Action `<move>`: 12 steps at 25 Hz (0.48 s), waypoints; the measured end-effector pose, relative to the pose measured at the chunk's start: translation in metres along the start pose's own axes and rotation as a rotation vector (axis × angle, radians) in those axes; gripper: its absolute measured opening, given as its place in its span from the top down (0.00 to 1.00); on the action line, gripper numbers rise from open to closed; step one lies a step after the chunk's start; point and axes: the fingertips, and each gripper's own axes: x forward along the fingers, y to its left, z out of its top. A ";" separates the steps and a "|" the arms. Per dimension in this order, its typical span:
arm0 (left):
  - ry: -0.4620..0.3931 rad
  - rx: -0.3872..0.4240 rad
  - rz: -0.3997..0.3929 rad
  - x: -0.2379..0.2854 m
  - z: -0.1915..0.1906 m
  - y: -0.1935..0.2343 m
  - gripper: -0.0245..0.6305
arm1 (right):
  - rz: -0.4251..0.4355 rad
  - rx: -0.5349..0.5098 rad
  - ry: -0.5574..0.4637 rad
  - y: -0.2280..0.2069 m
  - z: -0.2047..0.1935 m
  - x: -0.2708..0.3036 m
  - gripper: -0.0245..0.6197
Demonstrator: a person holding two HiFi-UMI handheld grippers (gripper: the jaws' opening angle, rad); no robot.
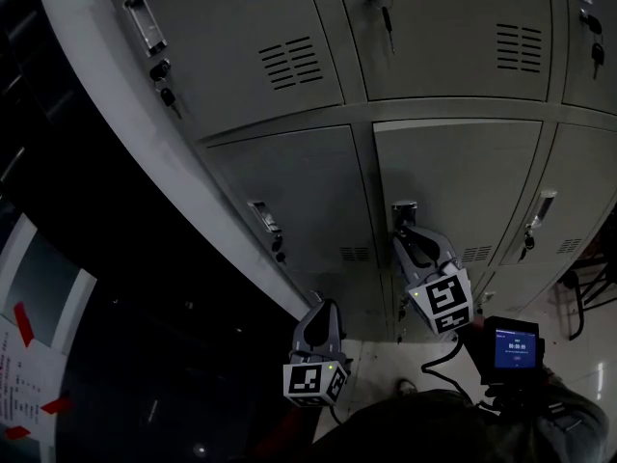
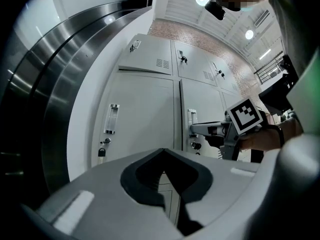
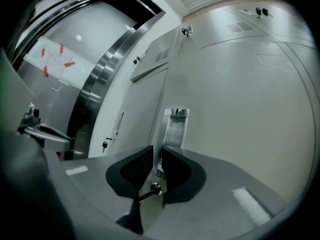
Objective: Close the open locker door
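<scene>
Nearest, at 6 o'clock low in the head view, the left gripper (image 1: 322, 307) hangs with its jaws together and nothing between them. It points at the locker bank but is well apart from any door. From it, the right gripper (image 1: 407, 228) lies at about 1 o'clock and farther in, so the right hand is plainly the nearer one to the work. In its own view its jaws are drawn in to a narrow slot, and they seem to be pinched on the lower lip of the chrome handle (image 3: 175, 126).

Beyond that, the locker door (image 1: 472, 181) runs from the handle toward 3 o'clock, its long axis standing 12 to 6. The handle sits on the door's 9 o'clock edge, so the hinges are probably on the far side. A pale strip along that edge suggests the door is ajar by only a little. Closing it would call for a push straight ahead, into the locker face.
</scene>
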 end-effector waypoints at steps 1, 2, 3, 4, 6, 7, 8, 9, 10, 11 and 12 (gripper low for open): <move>-0.002 0.000 0.001 0.001 0.001 0.001 0.96 | -0.007 -0.005 0.002 -0.001 0.000 0.002 0.86; -0.003 0.001 0.002 0.001 0.001 0.002 0.96 | -0.013 -0.008 0.004 -0.003 -0.001 0.004 0.86; -0.004 0.002 0.002 0.002 0.002 0.003 0.96 | -0.018 -0.010 0.005 -0.004 -0.001 0.005 0.86; -0.005 0.002 0.002 0.002 0.002 0.003 0.96 | -0.023 -0.011 0.008 -0.005 -0.002 0.007 0.86; -0.007 0.003 -0.002 0.003 0.002 0.004 0.96 | -0.034 -0.014 0.018 -0.007 -0.004 0.011 0.86; -0.007 0.002 -0.004 0.004 0.001 0.005 0.96 | -0.039 -0.016 0.024 -0.008 -0.006 0.013 0.86; -0.007 0.002 -0.007 0.004 0.001 0.005 0.96 | -0.043 -0.017 0.030 -0.008 -0.008 0.015 0.86; -0.006 0.002 -0.010 0.005 0.000 0.006 0.96 | -0.048 -0.018 0.036 -0.009 -0.009 0.016 0.86; -0.006 0.002 -0.014 0.006 -0.002 0.006 0.96 | -0.052 -0.019 0.039 -0.009 -0.010 0.017 0.86; -0.007 0.002 -0.019 0.007 -0.005 0.007 0.96 | -0.055 -0.021 0.039 -0.009 -0.011 0.017 0.87; -0.008 0.004 -0.024 0.009 -0.006 0.007 0.96 | -0.058 -0.023 0.037 -0.009 -0.010 0.018 0.88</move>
